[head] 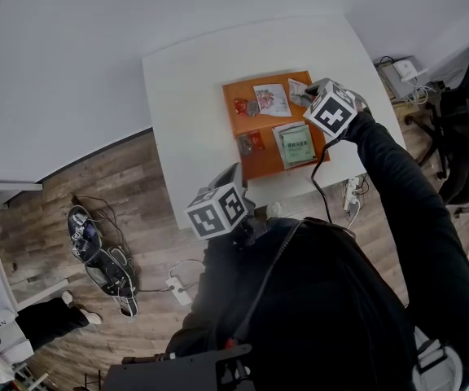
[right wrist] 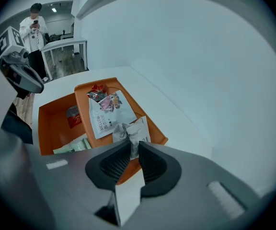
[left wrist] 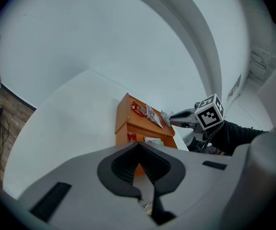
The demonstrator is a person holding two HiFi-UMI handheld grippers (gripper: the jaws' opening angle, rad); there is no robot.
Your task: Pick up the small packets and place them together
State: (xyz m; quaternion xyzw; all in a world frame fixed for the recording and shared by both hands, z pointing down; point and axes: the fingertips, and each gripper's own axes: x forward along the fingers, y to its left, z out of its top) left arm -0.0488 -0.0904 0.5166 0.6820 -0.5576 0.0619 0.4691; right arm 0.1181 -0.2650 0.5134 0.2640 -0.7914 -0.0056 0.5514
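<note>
An orange two-level tray (head: 255, 163) stands on the white table (head: 186, 96). Its upper level carries a small red packet (head: 247, 107), a white packet with a pink print (head: 272, 99) and a grey-white packet (right wrist: 134, 131). A second red packet (head: 250, 143) and a green packet (head: 296, 143) lie on the lower level. My right gripper (right wrist: 131, 145) points down at the upper level's right end, jaws narrowly apart, with the near end of the grey-white packet between them as it rests on the tray. My left gripper (left wrist: 138, 145) hovers in front of the tray, shut and empty.
The table's front edge (head: 218, 198) runs just before the tray. On the wooden floor to the left lie shoes (head: 96, 251) and a power strip (head: 177, 287). A dark chair (head: 462, 137) stands at the right. A person (right wrist: 34, 30) stands far off.
</note>
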